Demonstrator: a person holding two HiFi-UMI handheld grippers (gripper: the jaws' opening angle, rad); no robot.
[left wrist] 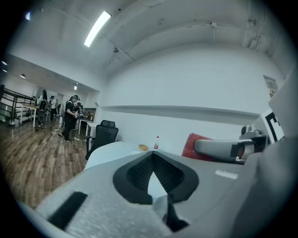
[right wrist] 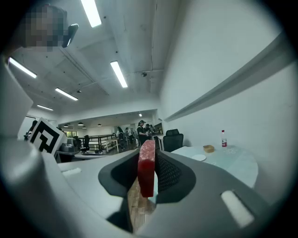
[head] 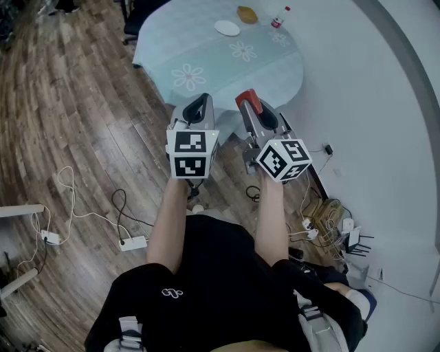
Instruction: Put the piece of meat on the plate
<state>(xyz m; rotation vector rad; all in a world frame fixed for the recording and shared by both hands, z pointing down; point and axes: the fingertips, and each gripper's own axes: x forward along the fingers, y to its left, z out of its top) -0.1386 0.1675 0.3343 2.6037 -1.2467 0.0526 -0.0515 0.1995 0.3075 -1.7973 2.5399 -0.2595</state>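
A red slab of meat (right wrist: 146, 167) stands on edge between the black pads of my right gripper (right wrist: 148, 160), which is shut on it. In the head view the meat (head: 249, 103) pokes out of the right gripper (head: 247, 98), held level in front of the person. My left gripper (head: 201, 100) is beside it on the left, its pads meeting at the tips (left wrist: 152, 155) with nothing between them. The white plate (head: 227, 28) lies far ahead on the round table (head: 206, 55). From the right gripper view the plate (right wrist: 199, 157) is well beyond the jaws, to the right.
The table wears a pale blue flowered cloth. A brown box (head: 247, 14) and a red-capped bottle (head: 277, 19) stand behind the plate. A black office chair (right wrist: 173, 138) is by the table. Cables and power strips (head: 130, 242) lie on the wooden floor. People stand in the distance (left wrist: 70, 116).
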